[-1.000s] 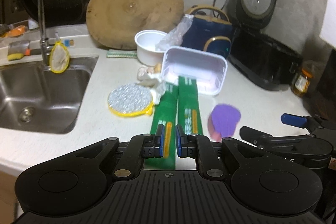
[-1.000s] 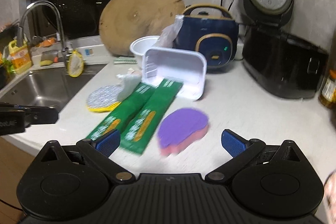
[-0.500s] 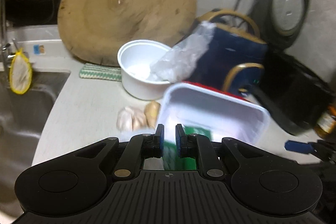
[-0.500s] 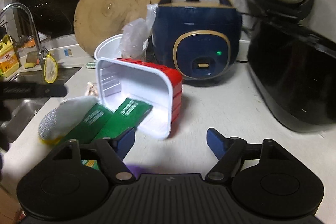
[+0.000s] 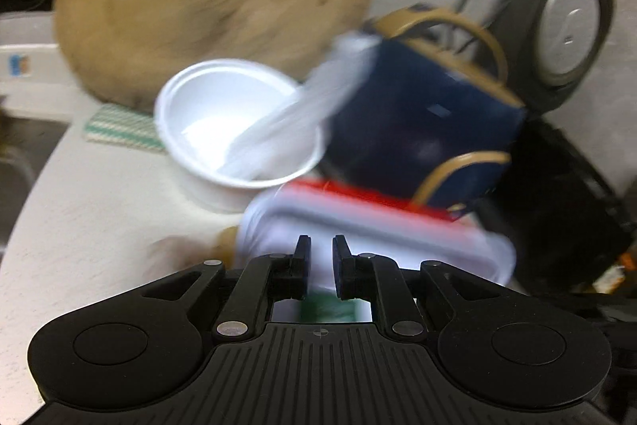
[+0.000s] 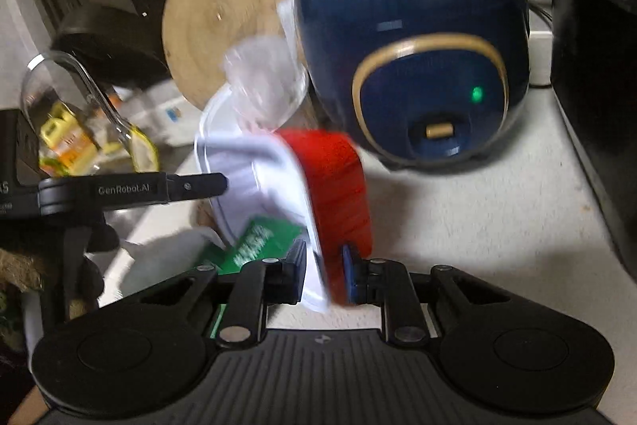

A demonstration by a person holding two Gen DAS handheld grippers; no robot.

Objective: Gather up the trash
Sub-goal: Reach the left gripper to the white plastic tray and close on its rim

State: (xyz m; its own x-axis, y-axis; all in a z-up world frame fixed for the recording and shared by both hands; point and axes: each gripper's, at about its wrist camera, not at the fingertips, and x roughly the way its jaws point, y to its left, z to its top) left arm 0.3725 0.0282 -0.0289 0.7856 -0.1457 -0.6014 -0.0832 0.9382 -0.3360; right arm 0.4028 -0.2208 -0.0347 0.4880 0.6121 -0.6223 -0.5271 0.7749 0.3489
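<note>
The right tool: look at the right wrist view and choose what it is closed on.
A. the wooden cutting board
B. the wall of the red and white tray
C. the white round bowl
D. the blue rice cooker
B: in the right wrist view the right tool has one finger on each side of the red and white tray wall, pinching it.

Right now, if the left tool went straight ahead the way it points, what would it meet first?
Most likely the red-and-white tray lying directly ahead of the left tool; the white bowl sits farther back, left of that line. Blur makes depth uncertain.
</note>
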